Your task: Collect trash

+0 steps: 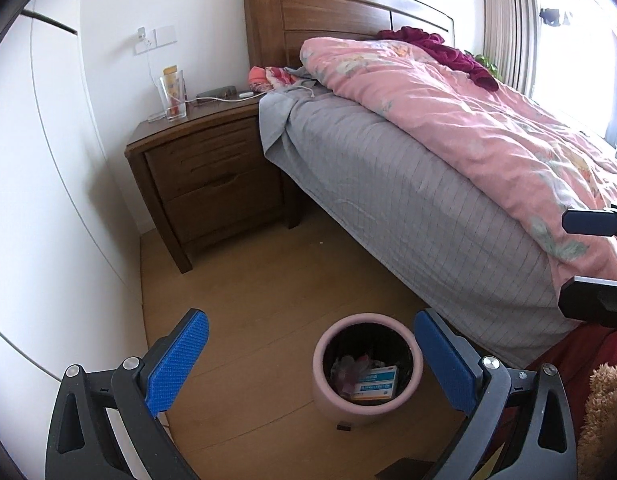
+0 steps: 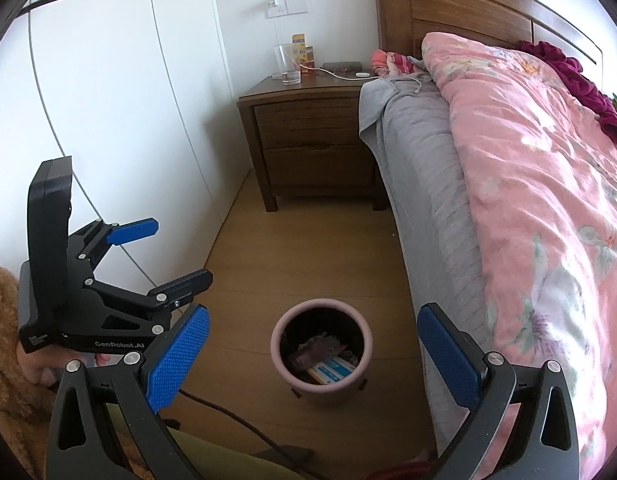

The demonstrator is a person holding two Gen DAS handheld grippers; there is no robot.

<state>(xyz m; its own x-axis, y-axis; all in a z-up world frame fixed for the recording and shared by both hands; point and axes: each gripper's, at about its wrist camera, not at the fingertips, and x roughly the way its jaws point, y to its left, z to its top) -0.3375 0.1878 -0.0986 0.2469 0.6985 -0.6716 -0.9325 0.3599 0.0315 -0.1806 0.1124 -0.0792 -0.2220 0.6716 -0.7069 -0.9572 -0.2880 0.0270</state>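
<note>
A pink round trash bin stands on the wooden floor beside the bed. Inside it lie a white and blue box and some crumpled wrappers. My left gripper hangs open above and just before the bin, nothing between its blue pads. From the right wrist view it shows at the left, held by a hand, jaws apart. My right gripper is open too, over the bin and empty. Its fingertips poke in at the right edge of the left wrist view.
A bed with a grey sheet and pink quilt fills the right. A wooden nightstand at the back carries a clear cup, a cable and small packets. White wardrobe doors line the left.
</note>
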